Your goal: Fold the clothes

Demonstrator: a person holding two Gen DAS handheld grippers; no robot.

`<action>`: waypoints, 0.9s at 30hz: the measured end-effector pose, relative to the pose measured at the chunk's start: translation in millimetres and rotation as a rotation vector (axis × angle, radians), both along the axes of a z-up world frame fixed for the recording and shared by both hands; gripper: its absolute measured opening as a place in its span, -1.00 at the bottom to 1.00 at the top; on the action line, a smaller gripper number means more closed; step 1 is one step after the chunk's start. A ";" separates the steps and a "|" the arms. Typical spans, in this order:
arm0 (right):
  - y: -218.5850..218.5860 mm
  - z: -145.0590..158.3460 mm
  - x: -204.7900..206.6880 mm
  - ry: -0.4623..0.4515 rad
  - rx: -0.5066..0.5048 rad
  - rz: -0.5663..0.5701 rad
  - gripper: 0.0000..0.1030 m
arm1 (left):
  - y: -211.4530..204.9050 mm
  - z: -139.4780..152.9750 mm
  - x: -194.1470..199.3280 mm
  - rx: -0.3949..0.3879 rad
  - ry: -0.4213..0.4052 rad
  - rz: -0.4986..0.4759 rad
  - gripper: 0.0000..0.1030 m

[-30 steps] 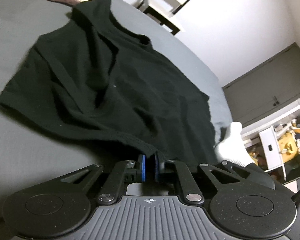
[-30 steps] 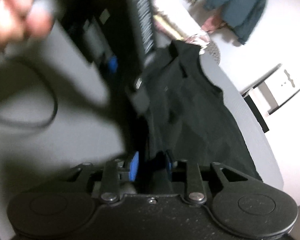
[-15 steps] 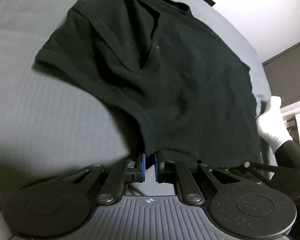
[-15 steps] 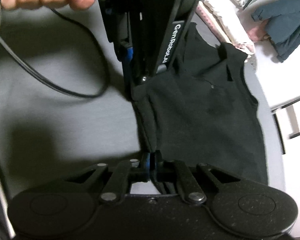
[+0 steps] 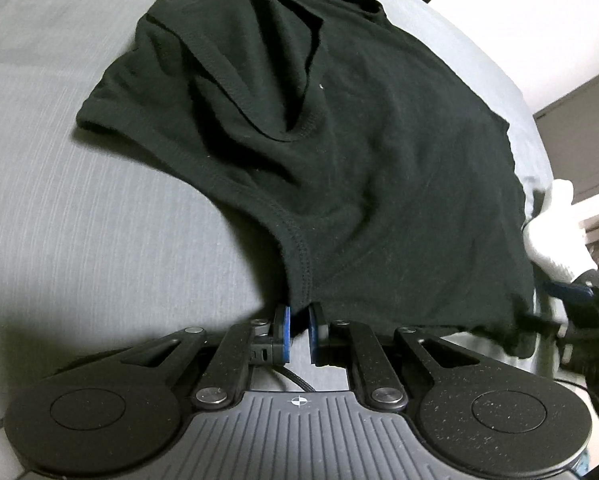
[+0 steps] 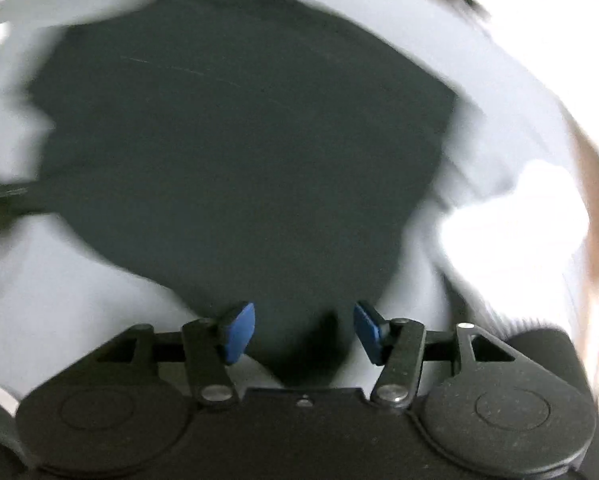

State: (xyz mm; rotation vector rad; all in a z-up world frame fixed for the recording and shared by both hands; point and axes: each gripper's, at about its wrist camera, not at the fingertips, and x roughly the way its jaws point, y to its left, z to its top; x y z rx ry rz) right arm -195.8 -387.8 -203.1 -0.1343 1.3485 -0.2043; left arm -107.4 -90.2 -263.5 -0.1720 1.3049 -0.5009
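1. Shirt (image 5: pixel 359 152), black, lies spread on a grey bed (image 5: pixel 79 220). Collar end is far from us, hem near. Its long axis runs straight away from both tongs.
2. Left tongs (image 5: pixel 299 330): blue pads nearly together, with the hem's near corner, at the side seam, running down between them. We read this as clamped on the shirt, though a thin slit shows between the pads lower down.
3. Right tongs (image 6: pixel 304 332): pads wide apart, nothing gripped. Dark cloth fills the gap between and beyond them, so they hover just over the hem. This view is heavily blurred and edges cannot be placed exactly.
4. In the left view, the right tongs sit at the far right, at the hem's other corner. A white-gloved hand (image 5: pixel 551 232) shows just above them.
5. The sleeve side nearest the left tongs is rumpled, with a fold of fabric doubled over the chest. The right half lies flatter.
6. Judgement: the shirt is still being laid out and no fold is made yet. The left tongs are the nearer and already hold. The right tongs would need to close on their corner before the hem can be pulled taut or carried up the long axis toward the collar.
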 end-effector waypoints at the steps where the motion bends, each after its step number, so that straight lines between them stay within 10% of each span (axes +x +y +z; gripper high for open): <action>1: -8.2 -6.9 -2.3 0.032 0.010 -0.039 -0.04 | -0.8 0.0 0.1 0.003 -0.001 -0.001 -0.84; 10: -43.1 -28.2 -16.2 0.097 0.222 -0.235 -0.22 | -3.4 -0.1 2.4 0.013 -0.002 -0.009 -0.83; 14: -41.0 -37.7 -18.7 0.106 0.251 -0.246 -0.60 | -4.3 -0.3 0.9 0.012 -0.005 -0.015 -0.83; 27: 0.4 -38.0 -22.7 0.212 0.027 -0.001 -0.78 | -15.7 4.9 -6.8 0.100 -0.016 -0.136 -0.84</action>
